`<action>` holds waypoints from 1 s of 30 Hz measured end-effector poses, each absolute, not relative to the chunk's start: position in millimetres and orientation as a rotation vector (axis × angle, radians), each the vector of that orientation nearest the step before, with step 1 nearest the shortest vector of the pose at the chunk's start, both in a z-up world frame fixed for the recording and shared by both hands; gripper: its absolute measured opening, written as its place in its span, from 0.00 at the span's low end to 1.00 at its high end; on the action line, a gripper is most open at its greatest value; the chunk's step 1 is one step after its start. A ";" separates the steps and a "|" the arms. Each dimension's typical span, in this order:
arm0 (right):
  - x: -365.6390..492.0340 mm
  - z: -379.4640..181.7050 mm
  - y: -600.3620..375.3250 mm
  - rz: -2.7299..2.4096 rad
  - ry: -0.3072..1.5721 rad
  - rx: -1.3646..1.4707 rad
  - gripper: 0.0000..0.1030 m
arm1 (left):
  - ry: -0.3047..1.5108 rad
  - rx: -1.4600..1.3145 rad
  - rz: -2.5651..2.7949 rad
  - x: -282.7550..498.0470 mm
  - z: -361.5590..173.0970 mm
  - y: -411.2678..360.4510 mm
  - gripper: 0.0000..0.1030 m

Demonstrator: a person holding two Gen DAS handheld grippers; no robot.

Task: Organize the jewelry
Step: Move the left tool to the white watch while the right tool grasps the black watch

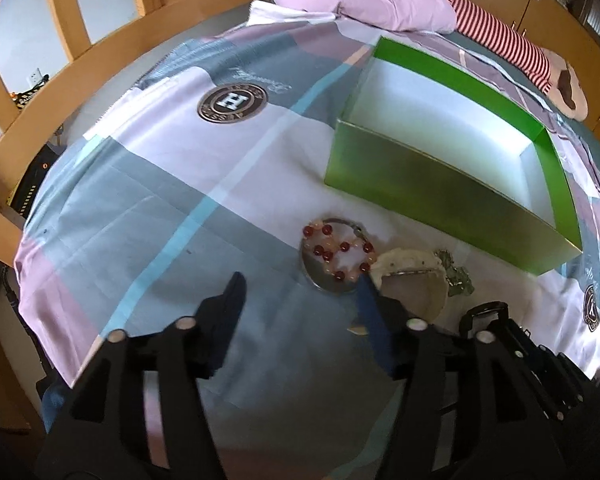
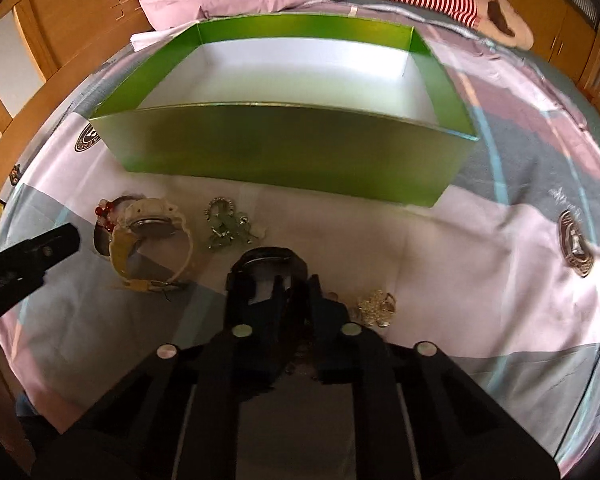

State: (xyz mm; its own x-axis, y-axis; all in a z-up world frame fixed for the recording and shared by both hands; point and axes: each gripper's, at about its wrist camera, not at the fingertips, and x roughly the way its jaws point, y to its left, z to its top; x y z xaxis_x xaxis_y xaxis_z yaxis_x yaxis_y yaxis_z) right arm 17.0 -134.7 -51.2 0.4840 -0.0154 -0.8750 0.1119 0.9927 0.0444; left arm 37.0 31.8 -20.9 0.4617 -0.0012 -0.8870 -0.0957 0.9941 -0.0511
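Low in the right wrist view, the right gripper (image 2: pixel 296 284) sits clamped on the black watch (image 2: pixel 266 264), green box (image 2: pixel 284 152) straight above across the frame, while the left gripper (image 1: pixel 300 292) hangs apart beside the bead bracelet (image 1: pixel 340 252).

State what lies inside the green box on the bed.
The green box shows only its bare white floor and green inner walls; no jewelry is seen in it. Its near wall hides the front strip of the floor, so that part cannot be checked.

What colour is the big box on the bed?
The box is bright green outside, white inside; the right wrist view shows it best.
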 end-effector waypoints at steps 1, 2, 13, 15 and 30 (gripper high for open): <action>14.8 -50.2 -134.2 -0.081 1.058 0.102 0.08 | 1.094 -0.104 0.047 37.9 -22.0 29.4 0.59; 12.4 -48.9 -136.1 -0.084 1.055 0.107 0.08 | 1.100 -0.107 0.033 38.7 -23.2 26.2 0.59; -5.2 -48.7 -144.5 -0.128 1.049 0.101 0.08 | 1.180 0.056 -0.055 44.4 -48.6 -12.7 0.11; -7.2 -48.7 -145.7 -0.134 1.049 0.103 0.08 | 1.185 0.058 -0.063 43.3 -49.2 -12.5 0.09; -15.3 -51.0 -156.4 -0.160 1.051 0.137 0.08 | 1.175 0.071 -0.064 46.9 -47.5 -15.5 0.56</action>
